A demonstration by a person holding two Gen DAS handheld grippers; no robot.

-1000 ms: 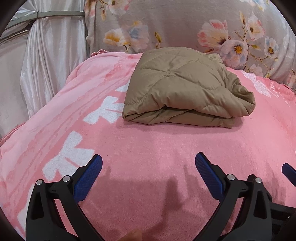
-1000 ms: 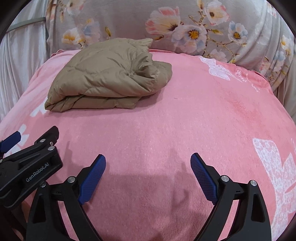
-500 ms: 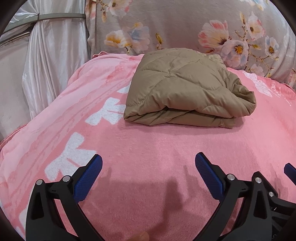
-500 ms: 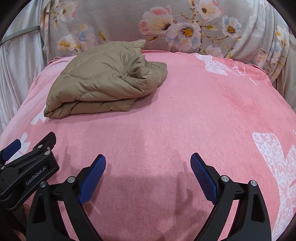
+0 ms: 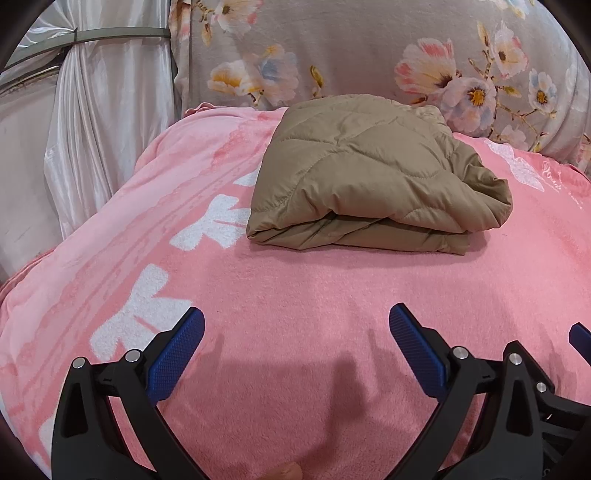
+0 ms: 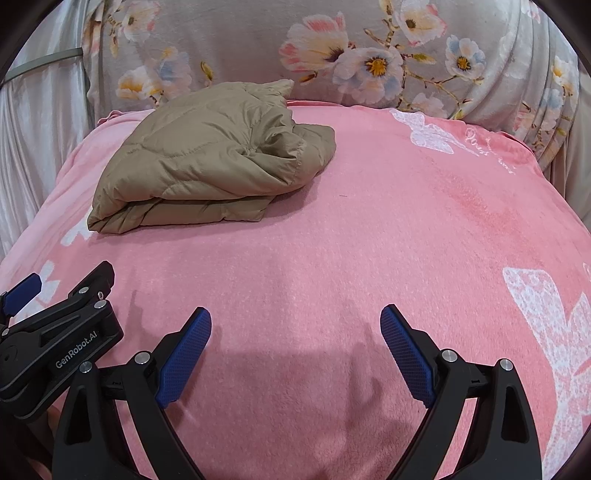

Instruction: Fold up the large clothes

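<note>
Bed cover: pink fleece blanket point(image 5: 295, 295), white floral motifs at left and right, fills the near and middle ground.
Far backing: grey fabric point(image 6: 240, 44) printed with pink, white and blue flowers, upright behind the blanket's far edge.
Left side: pale satin curtain point(image 5: 96, 122), gathered in folds by a grey tie-band point(image 5: 122, 35).
Light: soft indoor light, dim shadows on the near blanket.

Pink fleece blanket point(image 5: 295, 295) with white flower prints, spread across the foreground; grey floral cushion point(image 5: 369, 48) upright behind it at 12 o'clock; pale satin curtain point(image 5: 96, 122) gathered by a band, at 10 o'clock
</note>
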